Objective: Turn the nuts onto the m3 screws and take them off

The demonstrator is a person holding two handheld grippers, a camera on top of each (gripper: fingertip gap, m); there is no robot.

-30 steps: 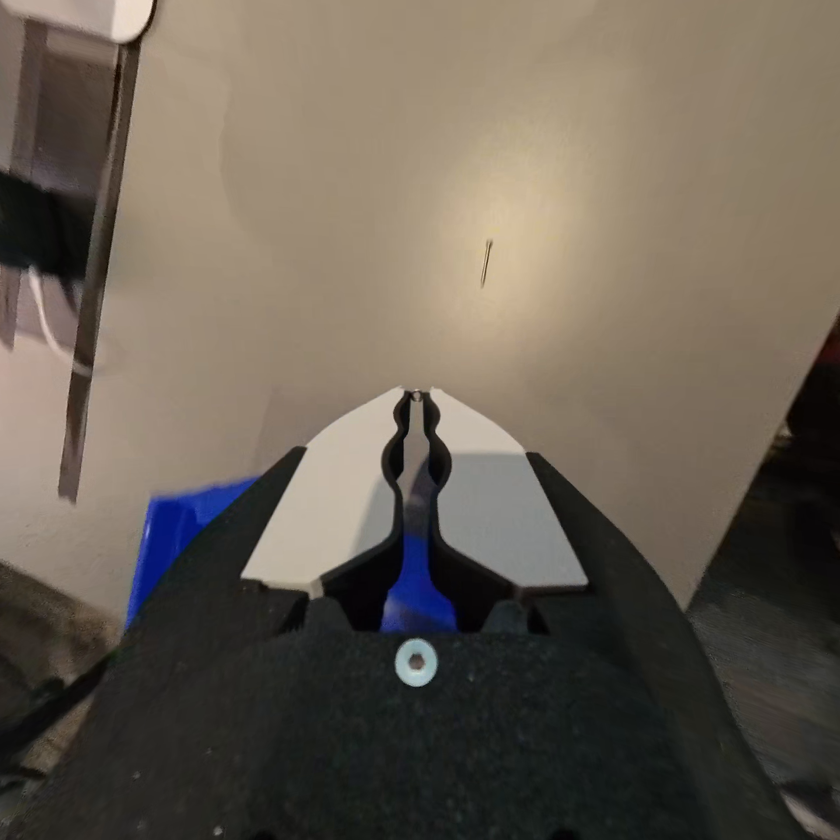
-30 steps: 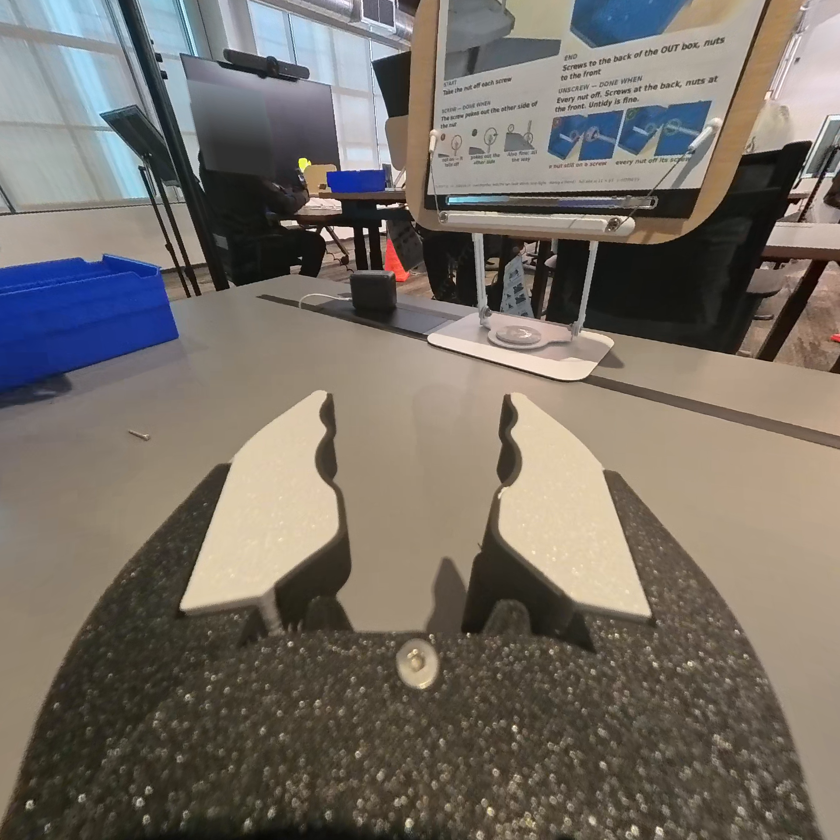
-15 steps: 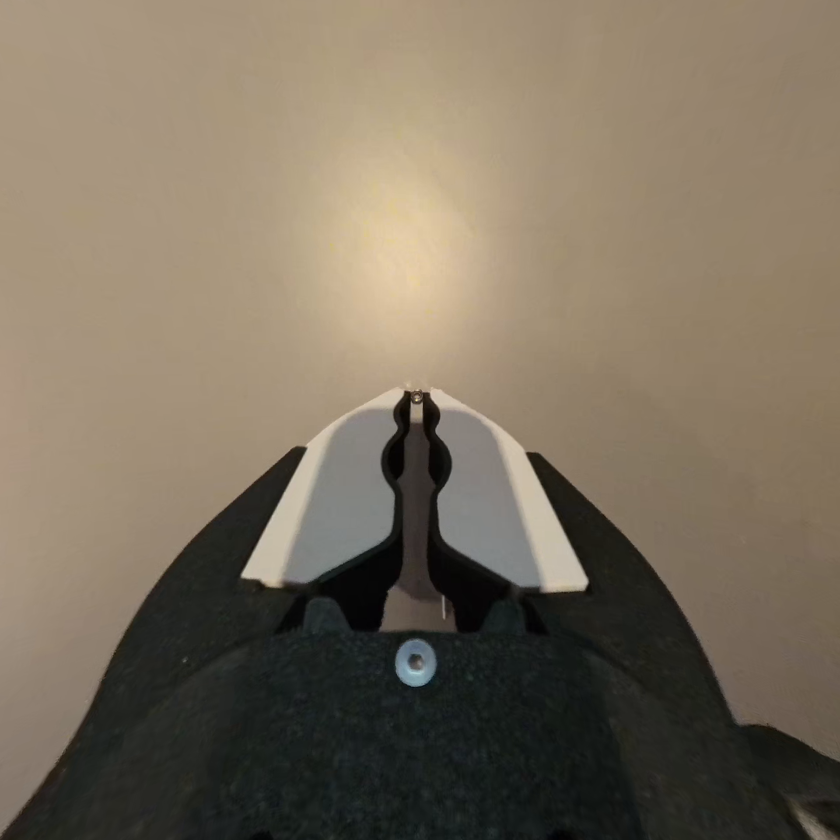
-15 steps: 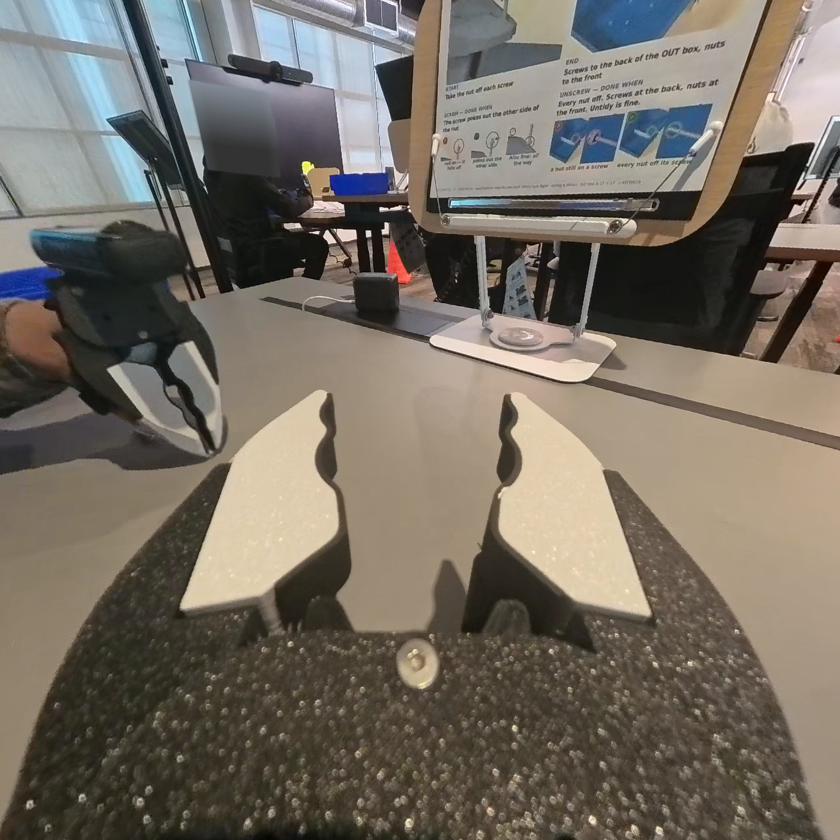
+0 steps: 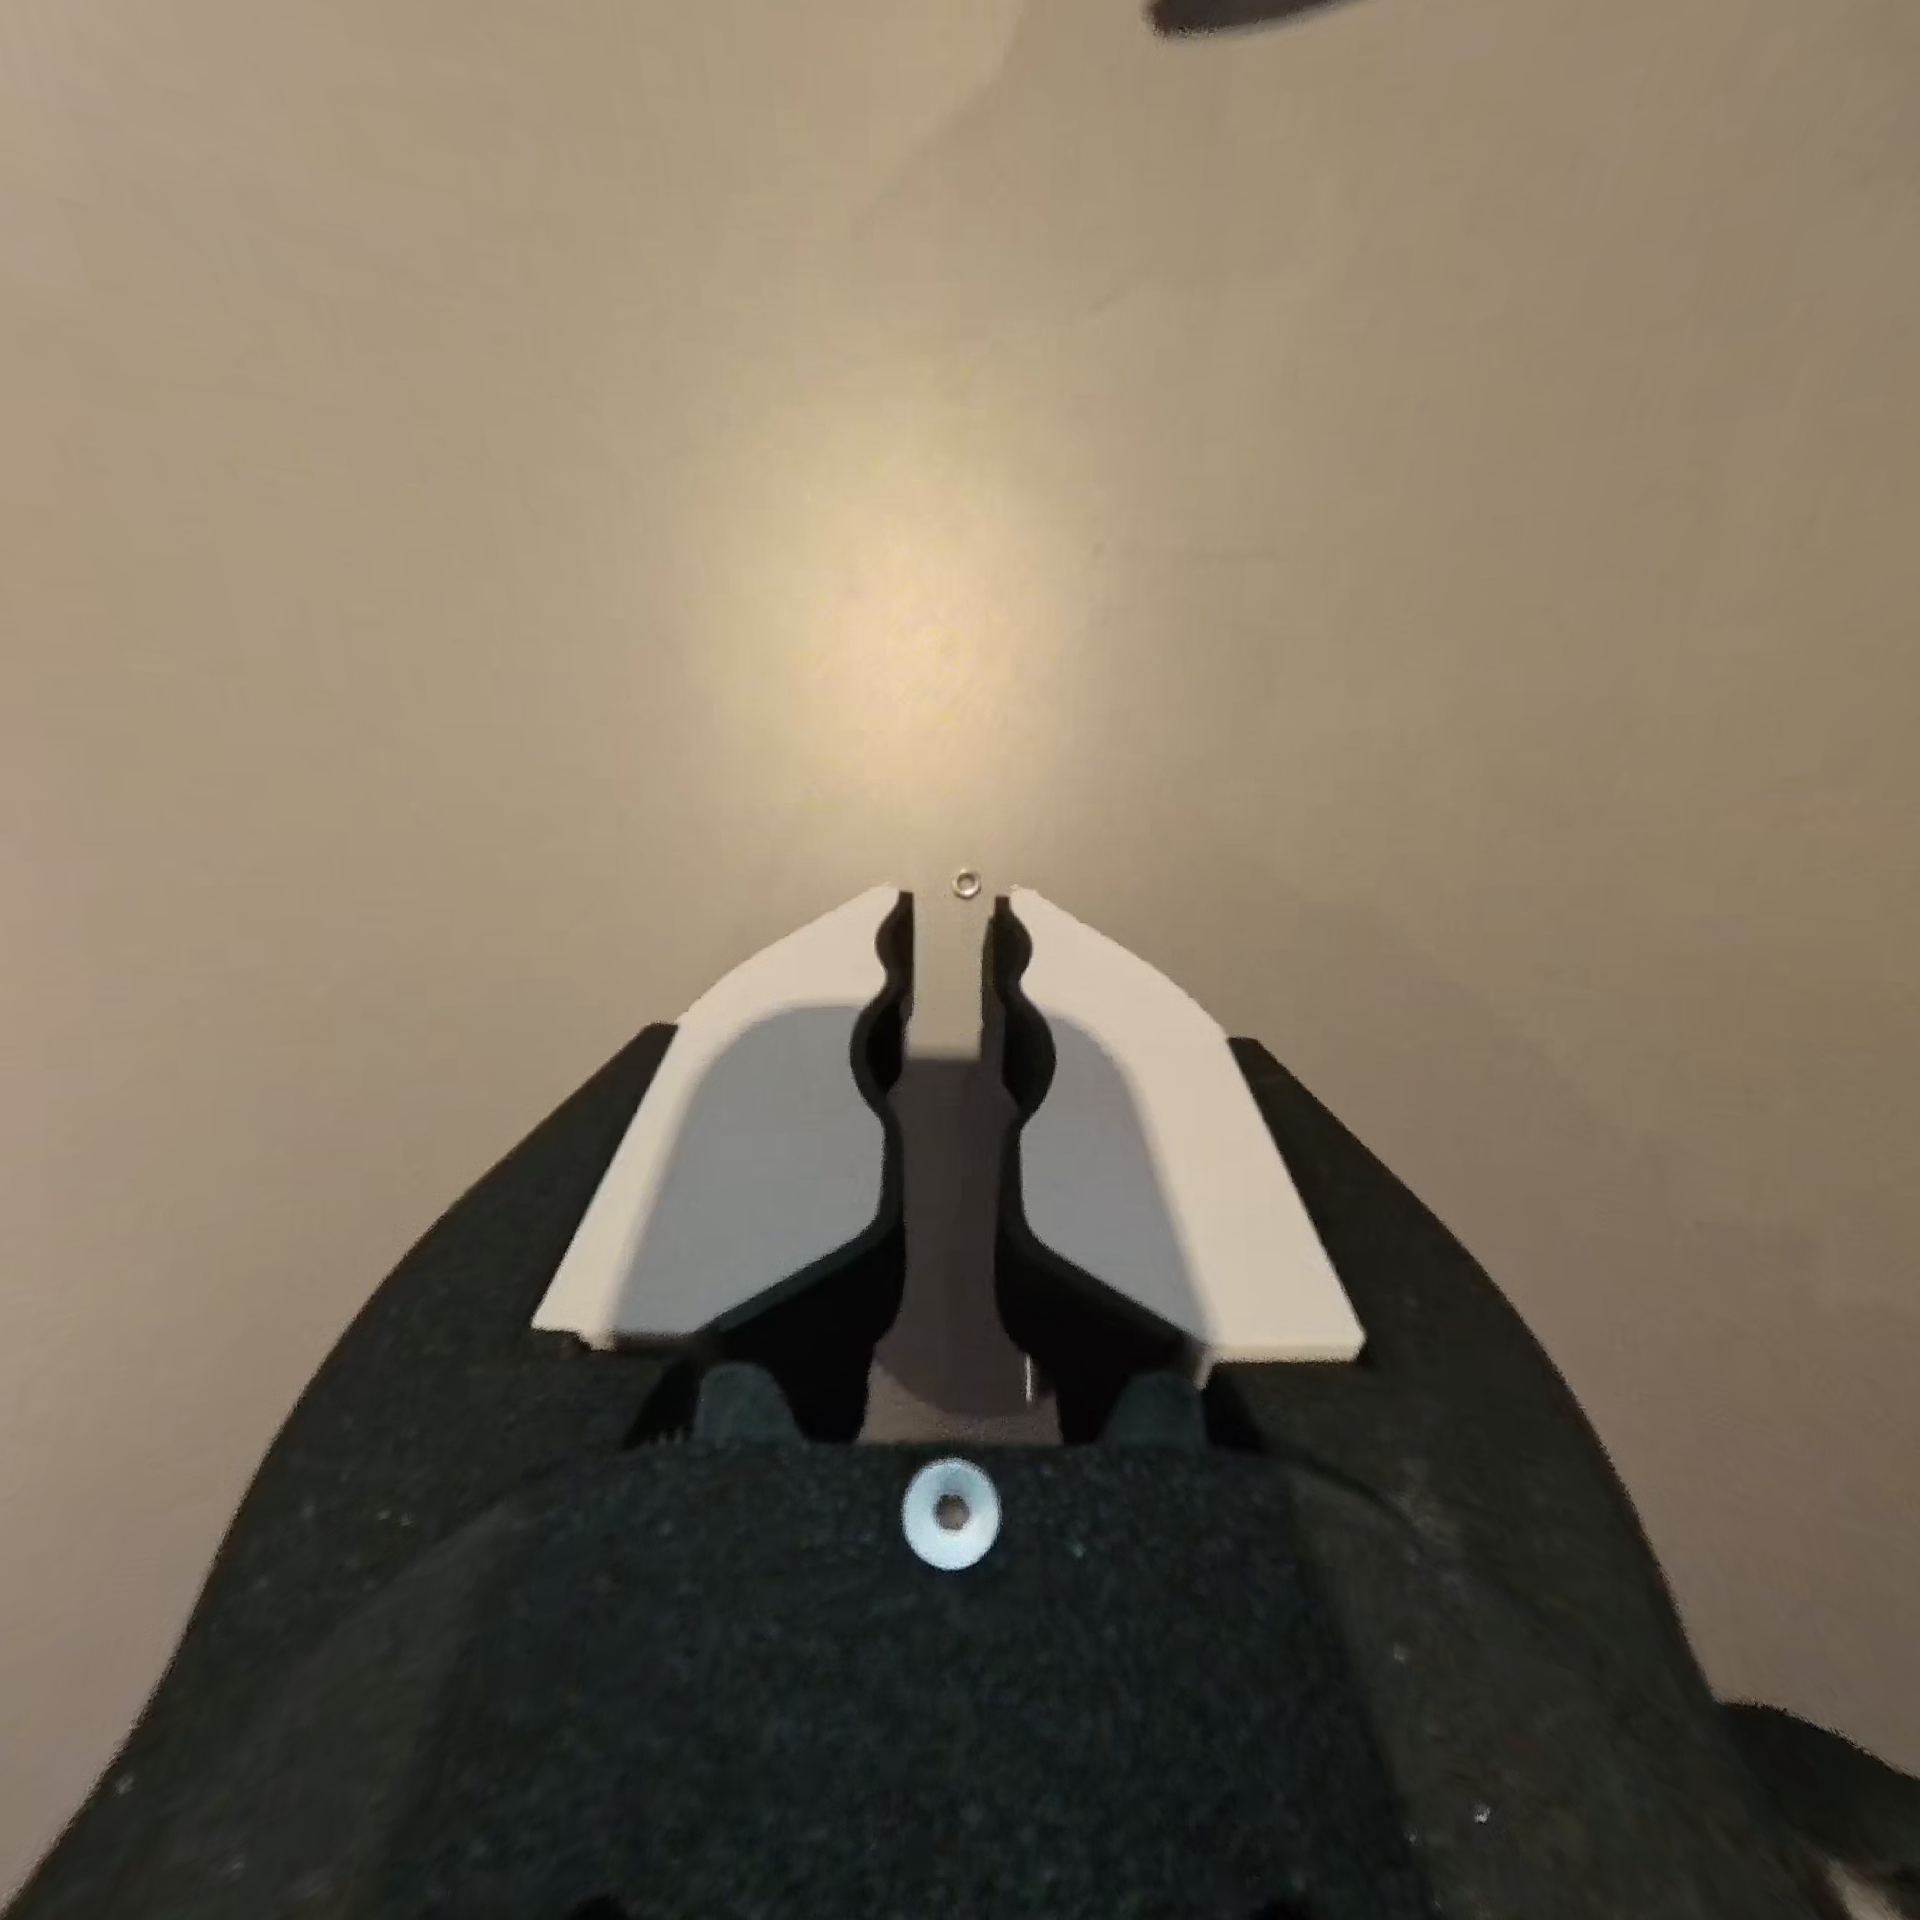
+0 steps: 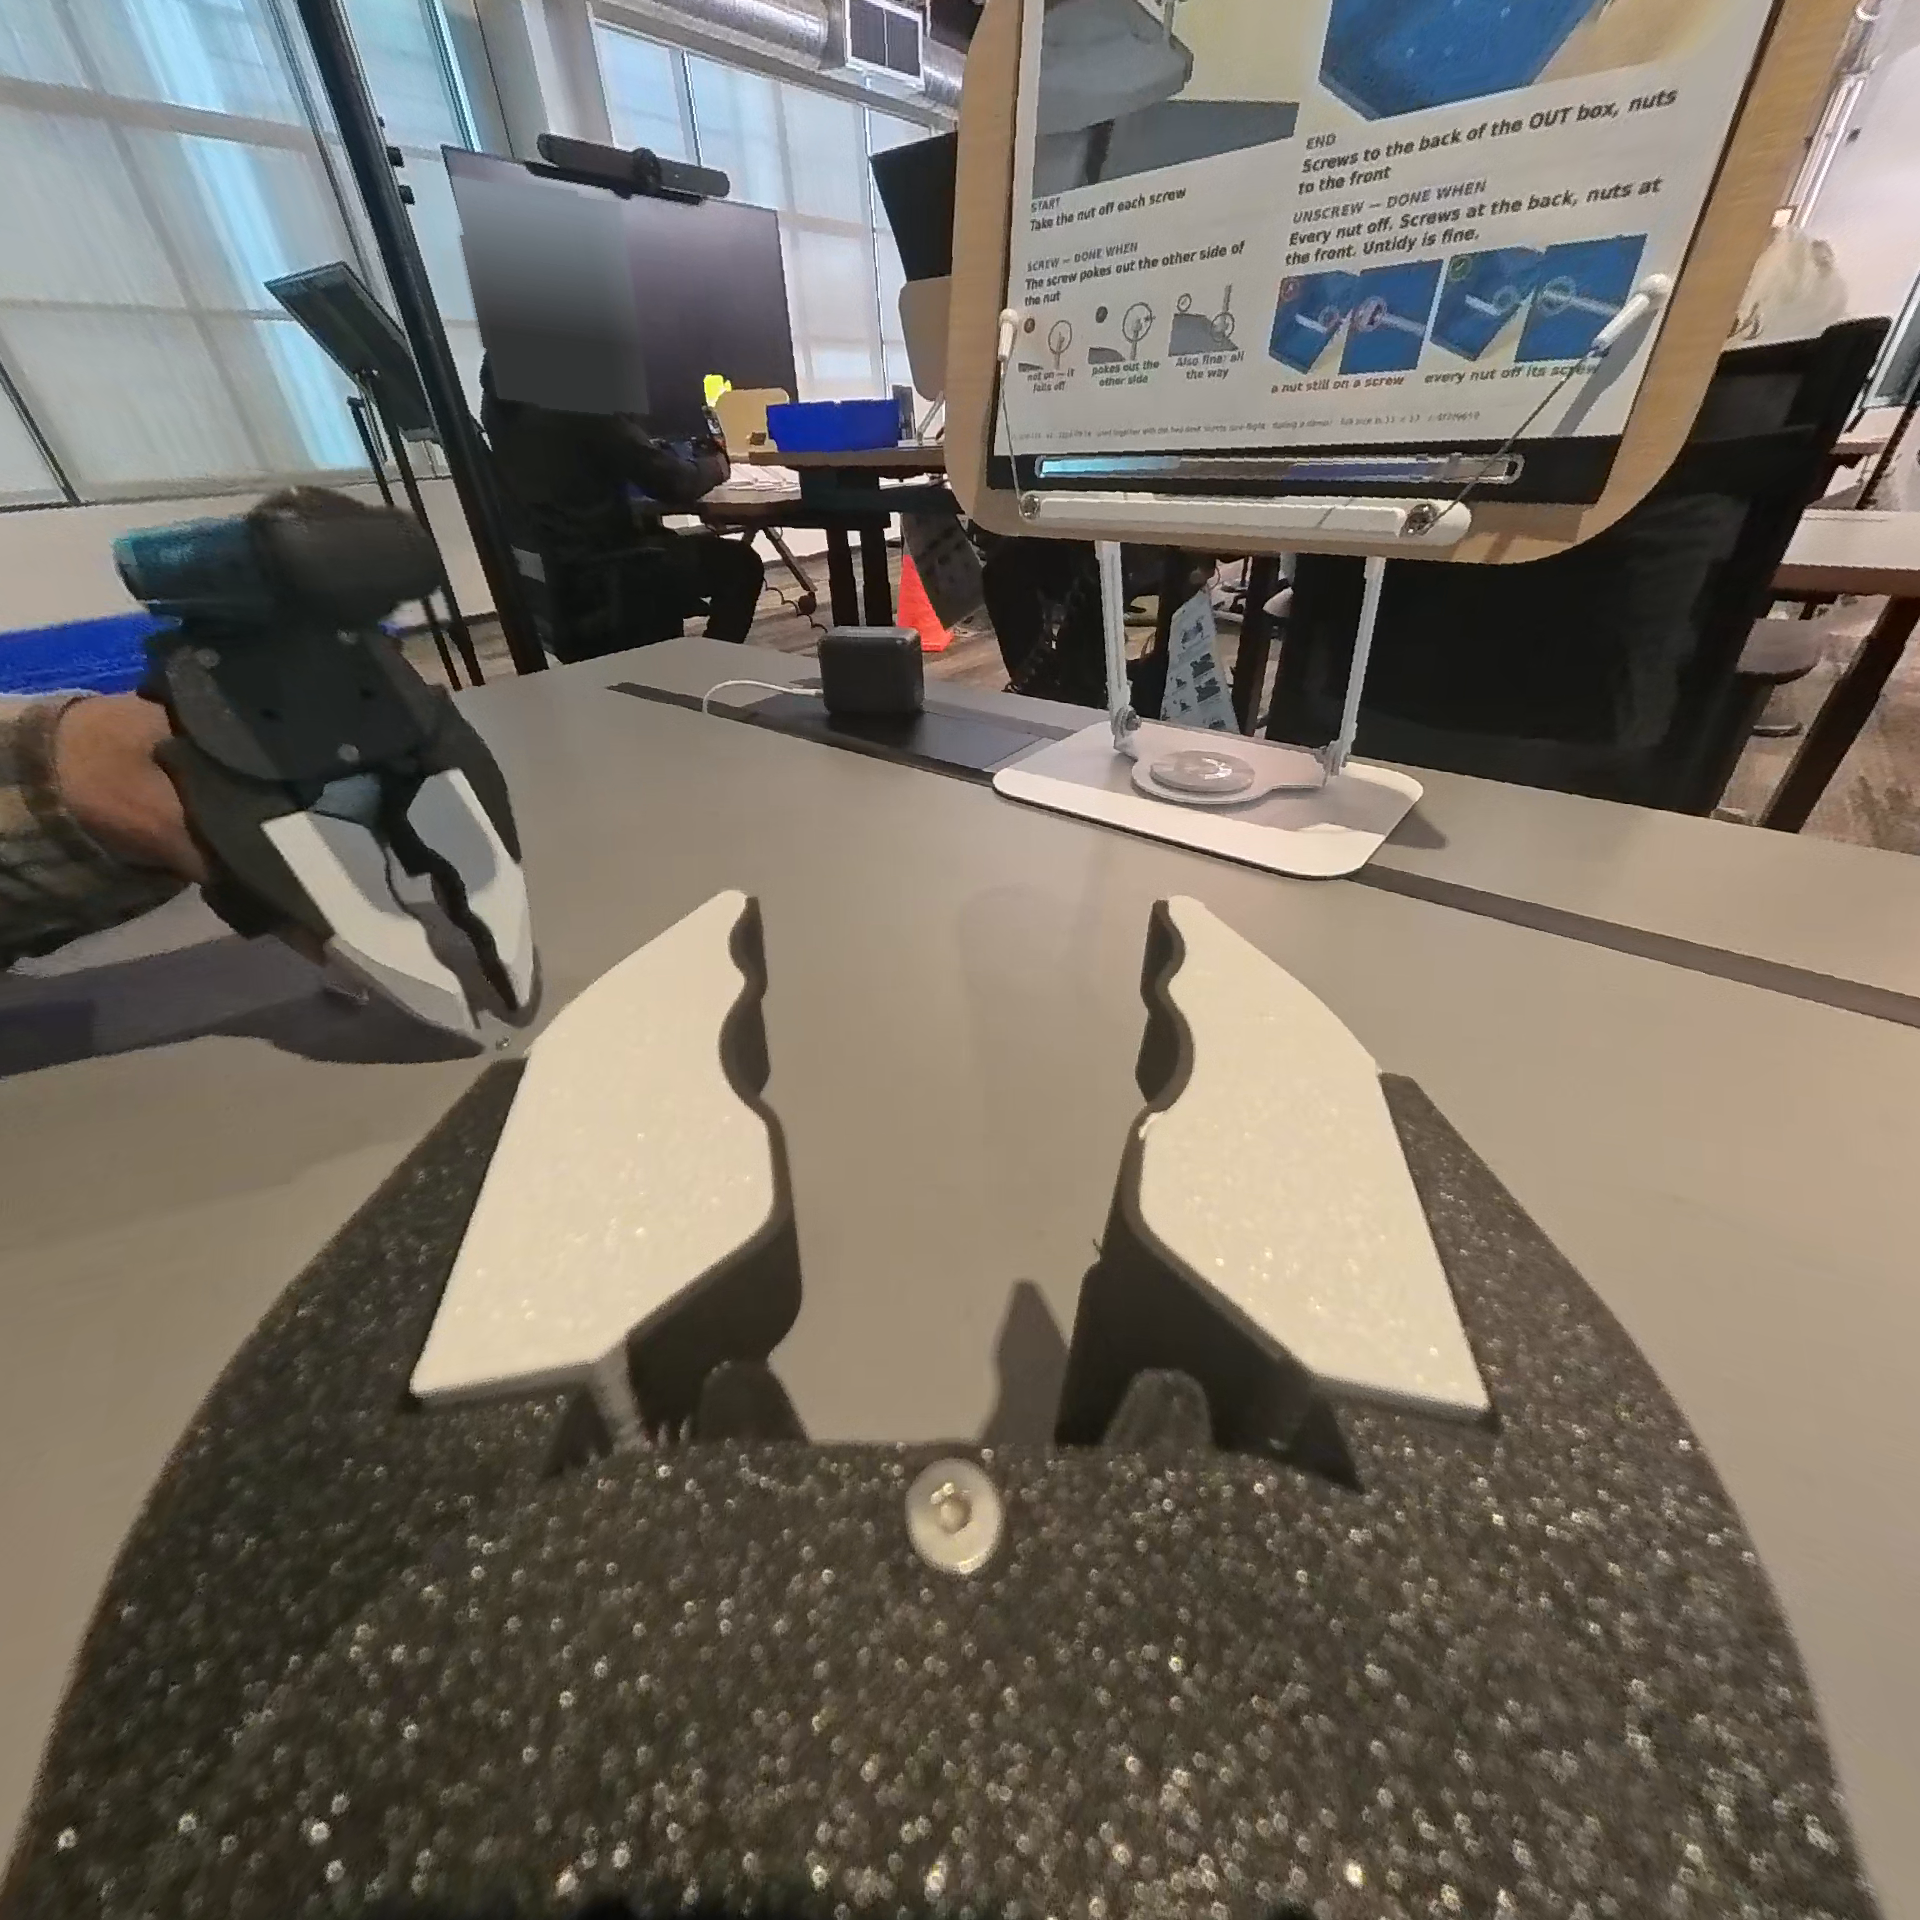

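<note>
Nut (image 5: 967, 883) lies flat on table (image 5: 520, 520), just past left gripper (image 5: 952, 896), jaws narrowly parted. Right gripper (image 6: 951, 914) waits wide, empty, likely for a screw.

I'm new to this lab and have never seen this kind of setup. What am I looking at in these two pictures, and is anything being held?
These are hand-held tools, not robot arms: a person carries a two-finger gripper in each hand, and each has a camera looking forward along its fingers.

One picture comes from the left gripper, aimed down at the grey table. Its fingers stand slightly apart, and a tiny nut lies on the table just past the tips, not gripped.

The other comes from the right gripper, held low, wide open and empty. At its left you see the left gripper from outside, in the person's hand. Farther back stand an instruction board on a stand, a small black cube and a blue bin.
</note>
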